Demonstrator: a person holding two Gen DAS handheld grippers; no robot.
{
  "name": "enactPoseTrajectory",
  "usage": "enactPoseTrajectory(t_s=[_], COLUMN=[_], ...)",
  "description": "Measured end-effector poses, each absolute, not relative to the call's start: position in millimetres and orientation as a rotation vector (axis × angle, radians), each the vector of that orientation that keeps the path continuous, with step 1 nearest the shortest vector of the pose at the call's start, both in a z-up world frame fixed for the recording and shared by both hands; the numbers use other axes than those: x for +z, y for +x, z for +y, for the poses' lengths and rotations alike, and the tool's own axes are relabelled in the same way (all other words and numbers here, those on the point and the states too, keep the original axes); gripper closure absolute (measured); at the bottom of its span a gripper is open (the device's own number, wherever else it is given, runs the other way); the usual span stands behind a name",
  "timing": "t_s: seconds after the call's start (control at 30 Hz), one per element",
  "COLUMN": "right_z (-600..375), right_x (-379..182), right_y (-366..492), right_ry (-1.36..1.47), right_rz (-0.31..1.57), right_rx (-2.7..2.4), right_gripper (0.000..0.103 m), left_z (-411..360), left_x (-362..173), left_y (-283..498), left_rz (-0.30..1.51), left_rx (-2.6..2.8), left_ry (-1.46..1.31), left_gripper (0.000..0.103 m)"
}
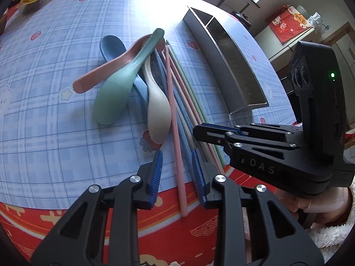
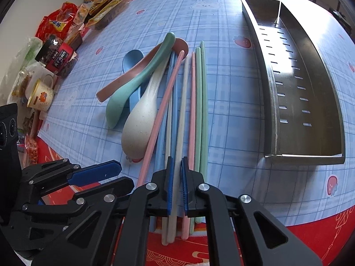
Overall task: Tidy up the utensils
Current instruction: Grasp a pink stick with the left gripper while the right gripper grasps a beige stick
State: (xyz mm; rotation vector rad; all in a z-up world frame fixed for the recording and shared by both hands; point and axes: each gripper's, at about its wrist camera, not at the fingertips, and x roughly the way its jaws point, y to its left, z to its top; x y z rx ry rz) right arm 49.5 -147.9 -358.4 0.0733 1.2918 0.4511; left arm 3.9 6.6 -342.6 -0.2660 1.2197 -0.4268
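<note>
Here, chopsticks (image 2: 177, 119) lengthwise, pointing away

Readable in white capitals: "DAS", on the black body of the right claw (image 1: 218, 138) as seen from the left wrist view. Chinese characters printed in white on the red label of a dark jar (image 2: 58, 58) at the counter's left edge, too small to make out. More Chinese characters on a red-and-yellow snack bag (image 2: 58, 23) behind it, also illegible. Nothing else legible.
</note>
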Motion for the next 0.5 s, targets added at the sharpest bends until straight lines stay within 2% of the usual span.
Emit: enactPoseTrajectory(t_s=[0.07, 0.13, 0.5], right_z=[-151.8, -156.5, -163.9], right_x=[-358.8, -359.9, -361.9], right_y=[47.2, 44.6, 33.7], right_ry=[0.079, 0.092, 0.076], right_rz=[1.293, 1.297, 1.290], right_rx=[0.447, 0.448, 0.467], right_gripper=[0.096, 0.096, 0.096], left_z=[-0.2, -4.5, -13.2], left_x=[-344.5, -345.8, -355.9], left_y=[6.0, 8.8, 15.7], left_rz=[1.224, 1.227, 1.241], left_rx=[-0.426, -0.411, -0.355], left_ry=[-0.248, -0.225, -0.186], left_gripper=[0.075, 0.083, 0.083])
